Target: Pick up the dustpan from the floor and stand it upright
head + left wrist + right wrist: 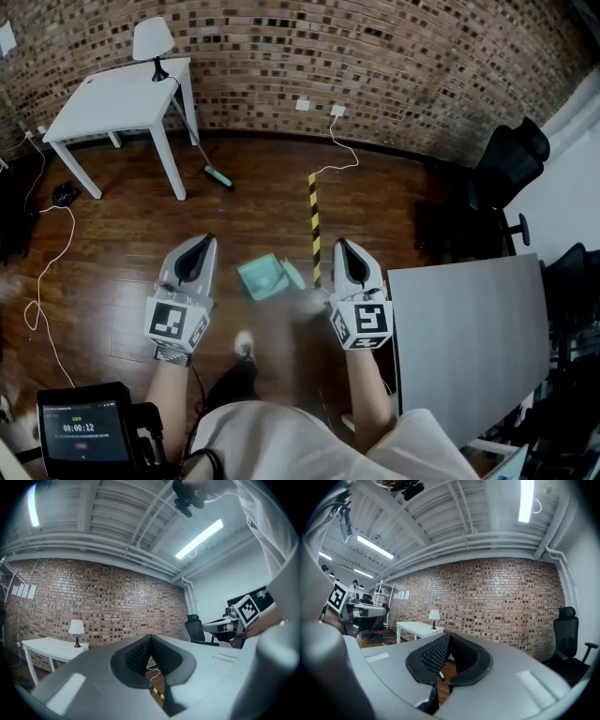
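- Holding both tools out level in front of you, you have the left gripper [203,241] and the right gripper [341,244] side by side above the dark wooden plank floor [122,234], each pointing toward the red-brown brick wall [375,56].
- Your left gripper's jaws are closed, the ribbed black pads meeting at the tip, and nothing sits between them.
- Your right gripper's jaws are likewise pressed together and empty.
- The pale teal plastic dustpan [262,277] lies on the floor between the two grippers in the head view, a little nearer your right one; neither gripper touches it.
- A yellow-and-black striped bar [314,225] runs along the floor from just beside the dustpan toward the wall; you cannot tell from here whether it is joined to the dustpan.
- A broom with a teal head [217,176] leans against the white four-legged worktop [103,108] at upper left, which carries a small lamp with a white shade [152,42].
- A black office chair [506,164] stands at right near the wall, and a plain grey worktop [469,328] sits just beside your right forearm.
- White cables trail across the floor at left, and a black device with a lit screen [82,429] shows at the bottom left corner.
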Available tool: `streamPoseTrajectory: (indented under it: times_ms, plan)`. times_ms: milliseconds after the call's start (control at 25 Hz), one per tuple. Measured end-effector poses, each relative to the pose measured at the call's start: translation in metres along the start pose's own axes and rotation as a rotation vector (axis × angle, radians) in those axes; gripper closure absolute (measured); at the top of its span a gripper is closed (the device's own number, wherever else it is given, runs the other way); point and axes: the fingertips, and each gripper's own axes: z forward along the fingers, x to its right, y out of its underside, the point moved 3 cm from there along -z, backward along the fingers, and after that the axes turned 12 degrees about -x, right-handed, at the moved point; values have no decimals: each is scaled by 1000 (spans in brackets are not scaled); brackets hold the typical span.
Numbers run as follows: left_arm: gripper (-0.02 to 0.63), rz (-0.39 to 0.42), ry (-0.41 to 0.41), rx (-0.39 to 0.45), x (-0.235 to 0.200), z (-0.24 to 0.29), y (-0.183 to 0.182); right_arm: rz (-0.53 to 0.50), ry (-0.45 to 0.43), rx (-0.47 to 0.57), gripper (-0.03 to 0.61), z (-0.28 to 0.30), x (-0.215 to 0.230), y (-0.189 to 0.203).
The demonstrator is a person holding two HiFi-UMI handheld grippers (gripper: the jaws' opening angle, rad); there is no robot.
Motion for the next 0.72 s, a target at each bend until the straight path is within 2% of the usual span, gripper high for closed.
streamPoseTrajectory:
  times_ms: [240,440,560,720]
  plan:
    - [612,30,-40,11,89,-105,1,-49,-82,71,565,-133,-27,14]
    - [612,14,-66,-20,165,-194,10,-40,-67,49,565,-249,-20,37]
    - [612,18,-71,-36,192,-234,5,-16,-34,26,565,-299,-17,44]
    - [612,15,-71,-32,205,-268,-8,12,-19,17,565,-338,-23,47]
